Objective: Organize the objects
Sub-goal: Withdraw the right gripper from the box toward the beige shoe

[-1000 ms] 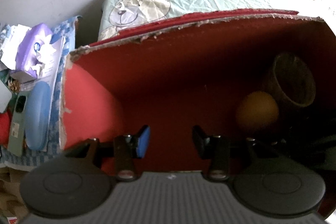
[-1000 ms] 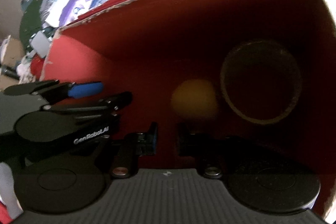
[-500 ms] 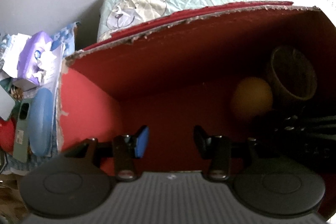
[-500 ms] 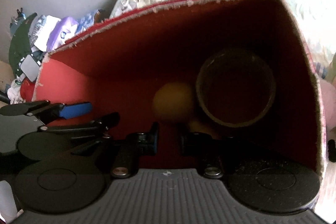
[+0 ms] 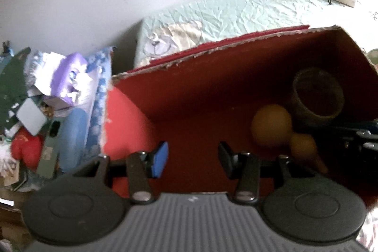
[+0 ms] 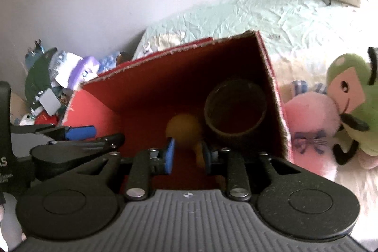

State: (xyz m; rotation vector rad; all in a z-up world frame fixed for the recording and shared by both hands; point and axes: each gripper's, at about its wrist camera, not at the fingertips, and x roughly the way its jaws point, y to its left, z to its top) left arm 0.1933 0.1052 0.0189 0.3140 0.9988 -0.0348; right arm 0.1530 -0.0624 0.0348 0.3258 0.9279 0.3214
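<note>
While the left gripper (image 5: 192, 158) is hanging wide open and empty over the red box (image 5: 132, 115), the big orange ball (image 5: 271, 125) and cup (image 5: 317, 96) are lying inside. Opposite, the right gripper (image 6: 187, 155) is backing out, jaws parted, the small orange ball (image 6: 198, 154) now showing between them; seemingly released, next comes fetching the plush toy (image 6: 349, 98).

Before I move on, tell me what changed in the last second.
The right tongs pulled back up out of the red box, so the plush toys beside it now show. A small orange piece has come into view next to the orange ball; whether it was let go is unclear. The left tongs stay open and empty, and the ball and brown cup stay put.
</note>
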